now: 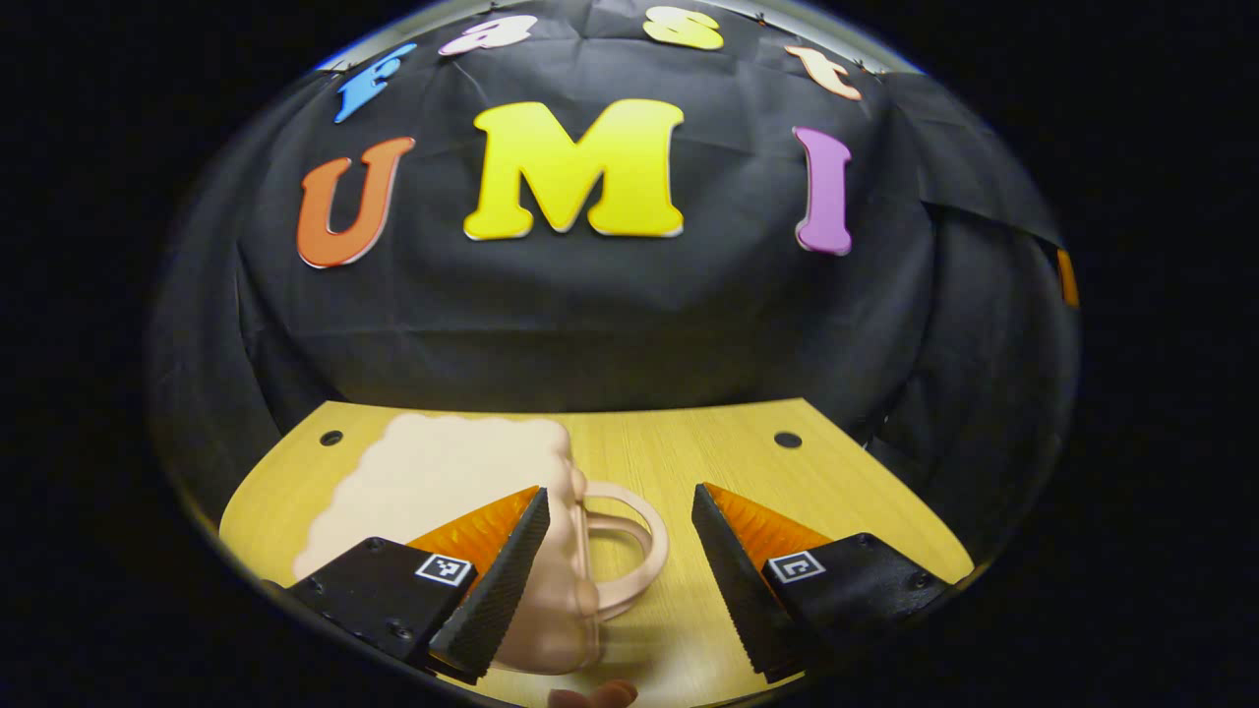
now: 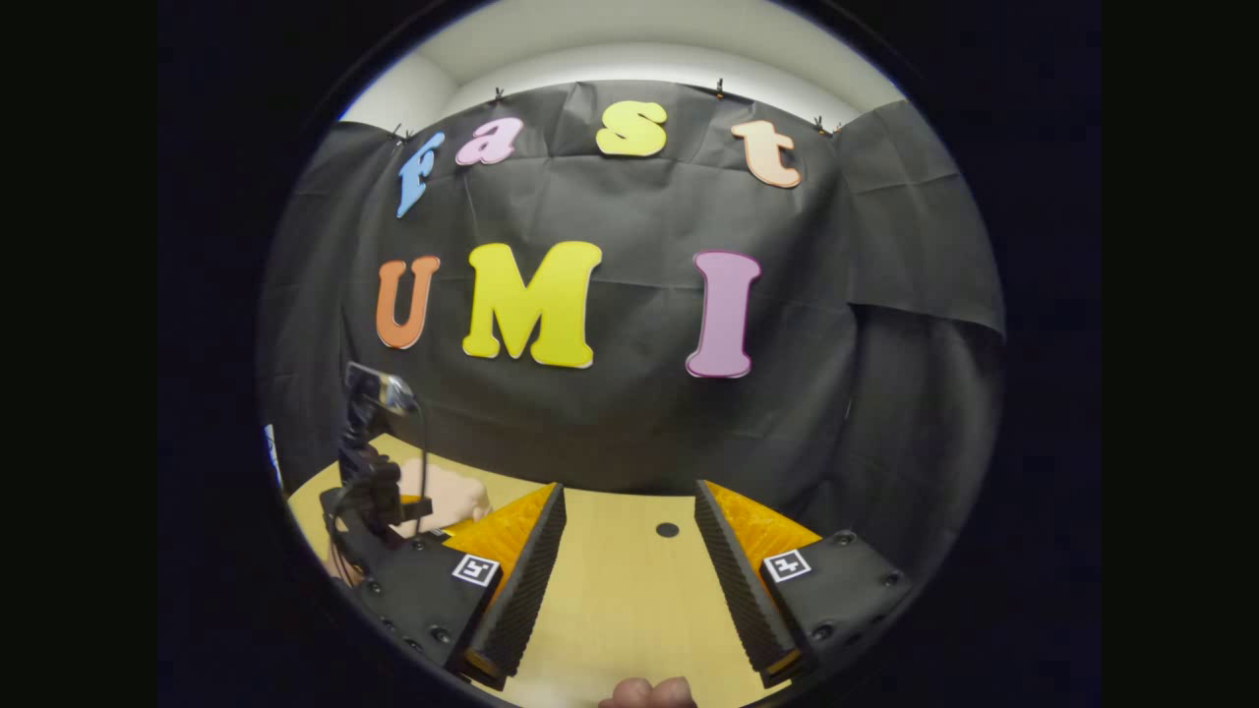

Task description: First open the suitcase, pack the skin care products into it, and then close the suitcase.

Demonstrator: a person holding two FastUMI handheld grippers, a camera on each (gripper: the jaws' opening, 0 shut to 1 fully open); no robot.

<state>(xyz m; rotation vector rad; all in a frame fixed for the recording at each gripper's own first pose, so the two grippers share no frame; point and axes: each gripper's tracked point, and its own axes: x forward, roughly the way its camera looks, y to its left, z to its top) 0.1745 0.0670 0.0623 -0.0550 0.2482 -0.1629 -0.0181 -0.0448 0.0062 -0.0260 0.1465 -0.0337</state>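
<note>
A small pale pink suitcase [image 1: 443, 482] with a scalloped outline lies flat on the wooden table [image 1: 689, 442], lid down. Its looped handle [image 1: 644, 536] points right. My left gripper [image 1: 620, 495] is open just above the table, and the handle sits in the gap between its fingers without touching either. The left finger [image 1: 502, 580] overlaps the case's right edge. In the right gripper view, my right gripper [image 2: 629, 492] is open over bare tabletop [image 2: 610, 590] with nothing between its fingers. The body of the left gripper [image 2: 374, 492] stands at the far left, a bit of the suitcase [image 2: 454, 497] behind it.
The black cloth wall rises right behind the table's far edge. Round holes mark the tabletop [image 1: 787, 440] [image 2: 667, 530]. A person's fingertips show at the bottom of the left gripper view [image 1: 590, 696] and the right gripper view [image 2: 649, 691].
</note>
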